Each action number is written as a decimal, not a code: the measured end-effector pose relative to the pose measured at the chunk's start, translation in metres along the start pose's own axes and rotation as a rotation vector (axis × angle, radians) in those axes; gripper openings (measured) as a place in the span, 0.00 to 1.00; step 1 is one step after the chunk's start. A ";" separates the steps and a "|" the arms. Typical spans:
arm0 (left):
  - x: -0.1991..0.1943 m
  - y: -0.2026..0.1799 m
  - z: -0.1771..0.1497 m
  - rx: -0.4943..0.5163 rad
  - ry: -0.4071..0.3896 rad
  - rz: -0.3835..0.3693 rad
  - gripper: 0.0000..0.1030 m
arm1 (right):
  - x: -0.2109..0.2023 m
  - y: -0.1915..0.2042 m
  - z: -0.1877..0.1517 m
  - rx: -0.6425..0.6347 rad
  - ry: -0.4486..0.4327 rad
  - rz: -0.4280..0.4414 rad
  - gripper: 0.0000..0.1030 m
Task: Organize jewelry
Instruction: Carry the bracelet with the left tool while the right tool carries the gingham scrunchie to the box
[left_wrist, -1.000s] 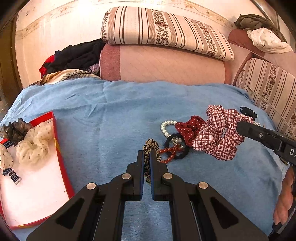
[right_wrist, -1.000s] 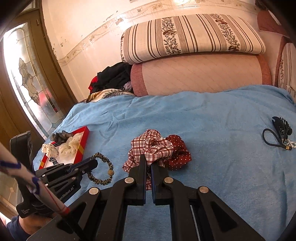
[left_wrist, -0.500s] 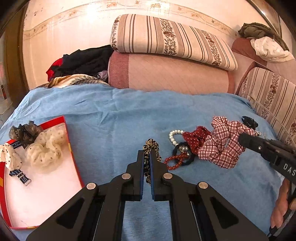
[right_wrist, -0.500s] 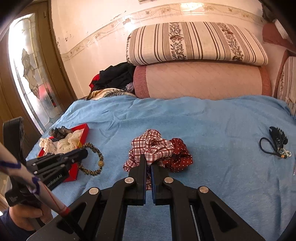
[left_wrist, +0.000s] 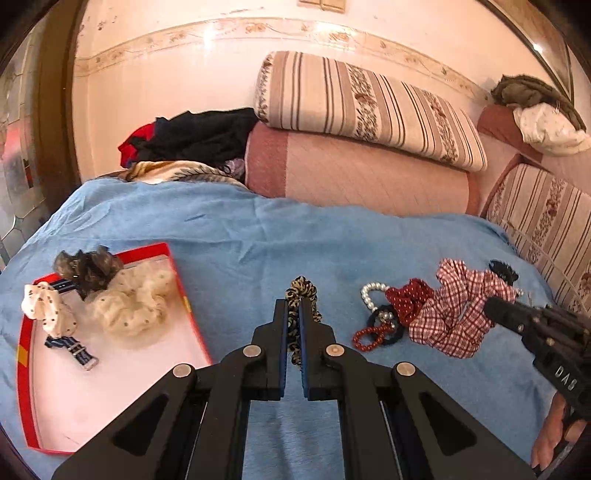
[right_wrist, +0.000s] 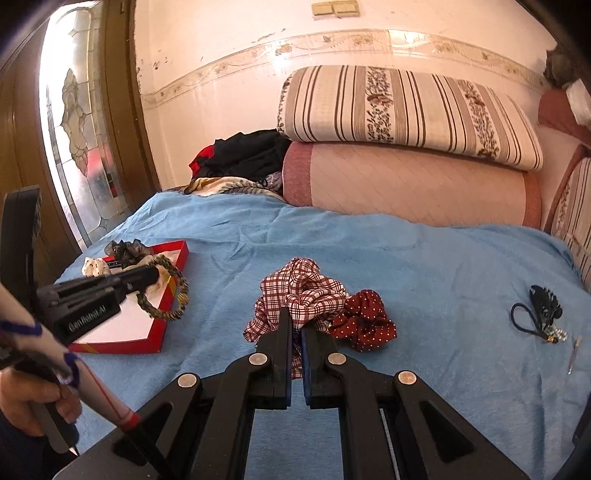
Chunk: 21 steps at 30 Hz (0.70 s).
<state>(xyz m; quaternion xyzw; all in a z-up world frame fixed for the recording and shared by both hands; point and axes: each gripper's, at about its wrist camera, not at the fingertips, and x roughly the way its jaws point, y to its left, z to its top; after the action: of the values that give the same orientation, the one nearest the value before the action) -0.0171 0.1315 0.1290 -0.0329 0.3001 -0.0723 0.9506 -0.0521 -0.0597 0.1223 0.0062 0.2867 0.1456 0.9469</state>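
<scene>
1. Blue blanket (left_wrist: 258, 236) covers the bed, striped cushions behind.
2. Left gripper (left_wrist: 292, 314) pinches a leopard-print scrunchie (left_wrist: 302, 291) at frame centre.
3. Right gripper (right_wrist: 295, 325) pinches a red plaid scrunchie (right_wrist: 303, 288), centre.
4. Red tray (left_wrist: 22, 354) lies lower left.

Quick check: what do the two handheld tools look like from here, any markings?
Both are matte black plastic, with angular fingers, blue pads and silver pivot bolts. The left tool reads "GenRobot.AI" in white; the right tool shows white letters "DAS".
</scene>
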 end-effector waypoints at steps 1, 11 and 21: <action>-0.005 0.003 0.001 -0.006 -0.009 0.004 0.05 | -0.002 0.003 0.000 -0.006 -0.003 -0.007 0.04; -0.057 0.039 -0.006 -0.094 -0.070 0.048 0.05 | -0.021 0.049 -0.002 -0.081 -0.028 -0.037 0.04; -0.085 0.101 -0.020 -0.201 -0.085 0.121 0.05 | -0.028 0.102 0.001 -0.172 -0.047 -0.031 0.04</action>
<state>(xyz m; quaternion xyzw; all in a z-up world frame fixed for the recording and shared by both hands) -0.0856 0.2447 0.1500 -0.1128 0.2667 0.0173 0.9570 -0.1019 0.0302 0.1476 -0.0759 0.2507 0.1548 0.9526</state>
